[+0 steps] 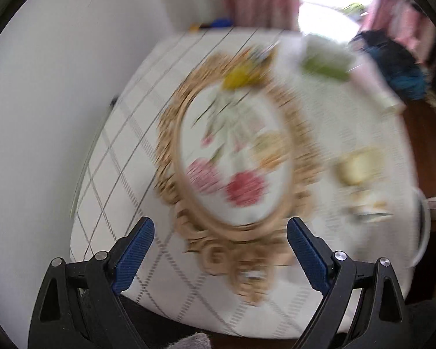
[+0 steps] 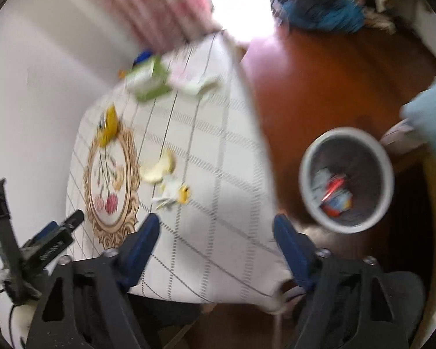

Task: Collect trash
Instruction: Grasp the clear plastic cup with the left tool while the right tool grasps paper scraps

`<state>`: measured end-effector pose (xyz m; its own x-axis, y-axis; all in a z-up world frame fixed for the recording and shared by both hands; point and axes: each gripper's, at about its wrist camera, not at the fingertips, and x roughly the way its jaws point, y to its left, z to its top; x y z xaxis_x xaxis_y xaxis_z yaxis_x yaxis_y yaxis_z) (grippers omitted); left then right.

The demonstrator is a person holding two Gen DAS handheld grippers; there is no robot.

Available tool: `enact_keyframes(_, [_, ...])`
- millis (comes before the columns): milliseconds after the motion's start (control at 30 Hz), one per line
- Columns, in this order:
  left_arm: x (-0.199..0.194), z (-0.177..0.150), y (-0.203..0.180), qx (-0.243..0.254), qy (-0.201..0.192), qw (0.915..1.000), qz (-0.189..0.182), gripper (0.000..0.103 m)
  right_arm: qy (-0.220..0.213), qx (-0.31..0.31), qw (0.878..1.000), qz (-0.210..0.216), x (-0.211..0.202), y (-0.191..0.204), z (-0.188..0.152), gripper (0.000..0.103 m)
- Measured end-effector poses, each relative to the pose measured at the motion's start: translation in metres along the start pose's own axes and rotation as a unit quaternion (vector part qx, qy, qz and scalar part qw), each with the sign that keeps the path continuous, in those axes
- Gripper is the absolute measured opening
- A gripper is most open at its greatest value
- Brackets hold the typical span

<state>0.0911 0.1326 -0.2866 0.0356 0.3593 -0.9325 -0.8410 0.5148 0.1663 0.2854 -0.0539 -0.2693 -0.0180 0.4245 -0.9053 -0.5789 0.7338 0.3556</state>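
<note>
Both views are smeared, so nothing is steady enough to aim with. The left claw [image 1: 220, 232] is spread and empty above the mat [image 1: 235, 163]; the right claw [image 2: 216, 228] is spread and empty too, over the desk [image 2: 218, 174]. The scraps [image 2: 168, 186] lie mid-desk beside the mat, well apart from the bin [image 2: 346, 179] on the floor. A hurried grab could snag the cloth (it hangs loose at the corner) or scatter the bits.
</note>
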Motion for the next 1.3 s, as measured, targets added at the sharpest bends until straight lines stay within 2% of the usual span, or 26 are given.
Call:
enact_keyframes(200, [0.059,0.001,0.031,-0.034,0.046,0.9983,0.009,0.093,0.036,-0.014,0.999,0.005,0.064,0.034,0.013,0.073])
enact_keyframes(367, [0.07,0.006,0.037,-0.038,0.048,0.9981,0.003,0.096,0.062,-0.032,0.997,-0.015,0.104,0.056,0.02,0.072])
enact_keyframes(400, [0.071,0.006,0.037,-0.037,0.049,0.9981,0.002,0.096,0.055,-0.04,0.997,-0.027,0.105,0.061,0.018,0.067])
enact_keyframes(433, [0.072,0.007,0.037,-0.036,0.049,0.9982,0.003,0.096,0.057,-0.047,0.997,-0.028,0.105,0.063,0.018,0.056])
enact_keyframes(467, [0.073,0.006,0.038,-0.035,0.048,0.9982,0.004,0.096,0.059,-0.051,0.996,-0.035,0.106,0.065,0.018,0.035])
enact_keyframes(500, [0.072,0.006,0.037,-0.034,0.047,0.9983,0.004,0.096,0.056,-0.055,0.996,-0.039,0.105,0.067,0.017,0.025])
enact_keyframes(533, [0.072,0.005,0.036,-0.031,0.048,0.9984,0.005,0.096,0.056,-0.056,0.996,-0.038,0.104,0.066,0.016,0.024])
enact_keyframes(700, [0.048,-0.004,0.023,-0.007,0.041,0.9992,0.002,0.096,0.034,-0.053,0.998,-0.016,0.079,0.054,0.008,0.007])
enact_keyframes(800, [0.026,-0.013,0.015,0.001,0.031,0.9993,-0.02,0.096,0.016,-0.045,0.999,-0.011,0.06,0.043,0.004,0.005])
enact_keyframes(967, [-0.004,-0.037,-0.018,0.028,0.032,0.9952,-0.088,0.096,-0.001,-0.03,0.999,-0.017,0.031,0.012,-0.008,0.005])
enact_keyframes(1067, [0.001,-0.048,-0.049,0.064,0.049,0.9914,-0.103,0.093,0.005,-0.016,0.999,-0.03,0.027,-0.008,-0.015,0.005])
enact_keyframes(1167, [0.011,-0.054,-0.071,0.077,0.056,0.99,-0.104,0.092,0.019,-0.008,0.999,-0.032,0.03,-0.023,-0.023,0.005])
enact_keyframes(1233, [0.016,-0.054,-0.078,0.076,0.051,0.9905,-0.102,0.079,0.022,-0.013,0.999,-0.031,0.032,-0.027,-0.026,0.005])
enact_keyframes(1267, [0.018,-0.054,-0.08,0.074,0.047,0.991,-0.101,0.058,0.021,-0.015,0.999,-0.032,0.032,-0.027,-0.027,0.006])
enact_keyframes(1300, [0.019,-0.054,-0.081,0.072,0.048,0.9913,-0.1,0.048,0.022,-0.017,0.999,-0.032,0.033,-0.026,-0.026,0.006])
